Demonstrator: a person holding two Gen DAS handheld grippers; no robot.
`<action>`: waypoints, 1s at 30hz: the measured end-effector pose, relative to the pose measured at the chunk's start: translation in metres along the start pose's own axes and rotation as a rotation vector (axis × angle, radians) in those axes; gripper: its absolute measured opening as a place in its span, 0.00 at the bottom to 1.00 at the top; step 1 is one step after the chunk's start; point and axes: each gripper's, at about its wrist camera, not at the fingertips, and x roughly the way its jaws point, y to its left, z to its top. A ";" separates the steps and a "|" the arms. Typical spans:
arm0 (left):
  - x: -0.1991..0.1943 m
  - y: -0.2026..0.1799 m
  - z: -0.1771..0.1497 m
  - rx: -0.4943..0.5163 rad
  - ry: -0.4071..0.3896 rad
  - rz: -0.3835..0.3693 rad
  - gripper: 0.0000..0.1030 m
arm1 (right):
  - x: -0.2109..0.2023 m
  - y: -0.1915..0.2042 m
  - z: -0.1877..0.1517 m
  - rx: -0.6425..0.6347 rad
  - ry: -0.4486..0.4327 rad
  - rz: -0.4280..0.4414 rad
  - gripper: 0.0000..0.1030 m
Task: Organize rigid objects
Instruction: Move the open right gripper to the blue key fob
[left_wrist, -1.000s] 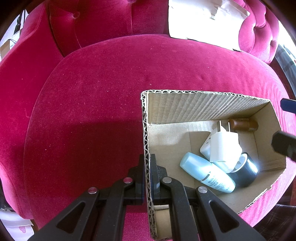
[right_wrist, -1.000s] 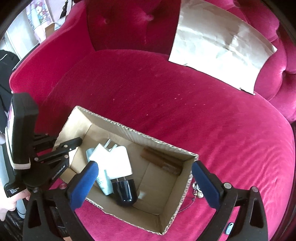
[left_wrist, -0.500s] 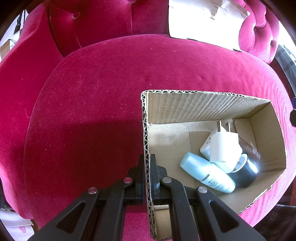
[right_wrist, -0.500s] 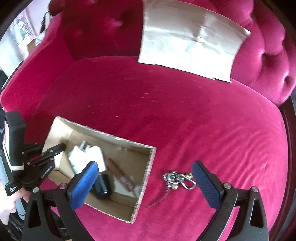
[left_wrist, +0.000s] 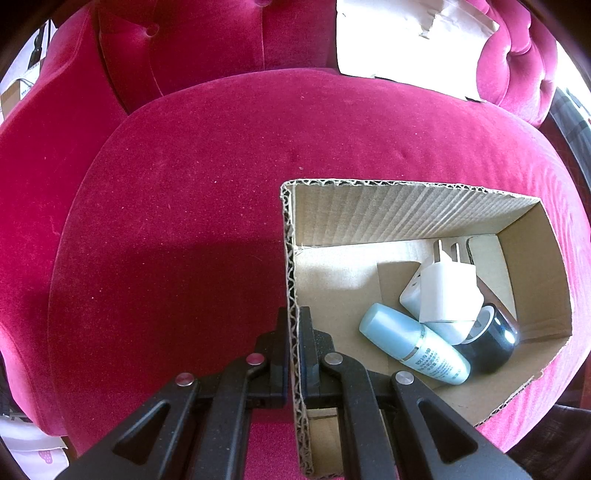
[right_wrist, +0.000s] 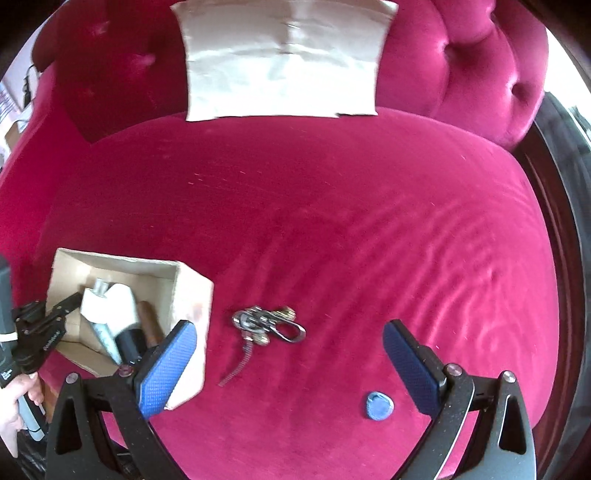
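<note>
Box: we see the cardboard box (left_wrist: 406, 218) sitting on the red velvet seat (left_wrist: 184, 221), open at the top; in the right wrist view it lies at about 8 o'clock.
Contents: in the box we count a white plug adapter (left_wrist: 447, 291), a pale blue bottle (left_wrist: 413, 349) lying on its side, a black round object (left_wrist: 491, 345) touching both, and a brown stick (right_wrist: 149, 326) beside them.
Keys: a metal key bunch (right_wrist: 266, 323) lies on the seat just to the 3 o'clock side of the box, apart from it.
Blue piece: a small blue flat thing (right_wrist: 379, 405) lies at 5 o'clock from the keys.
Left gripper: our left gripper (left_wrist: 293, 332) is clamped tight on the box's near wall, one finger inside, one outside.
Right gripper: our right gripper (right_wrist: 288, 363) stands wide with nothing between its blue pads (right_wrist: 168, 369), above the seat with the keys just ahead of it.
Backrest: a sheet of cardboard (right_wrist: 282, 59) leans at 12 o'clock.
</note>
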 end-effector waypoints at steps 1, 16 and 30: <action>0.000 0.000 0.000 0.000 0.000 0.000 0.03 | 0.000 -0.004 -0.001 0.007 0.003 -0.005 1.00; -0.001 -0.002 0.000 0.008 -0.003 0.007 0.03 | 0.034 -0.051 -0.041 0.065 0.132 -0.060 1.00; 0.000 -0.003 0.000 0.007 -0.003 0.005 0.03 | 0.065 -0.077 -0.083 0.082 0.200 -0.081 1.00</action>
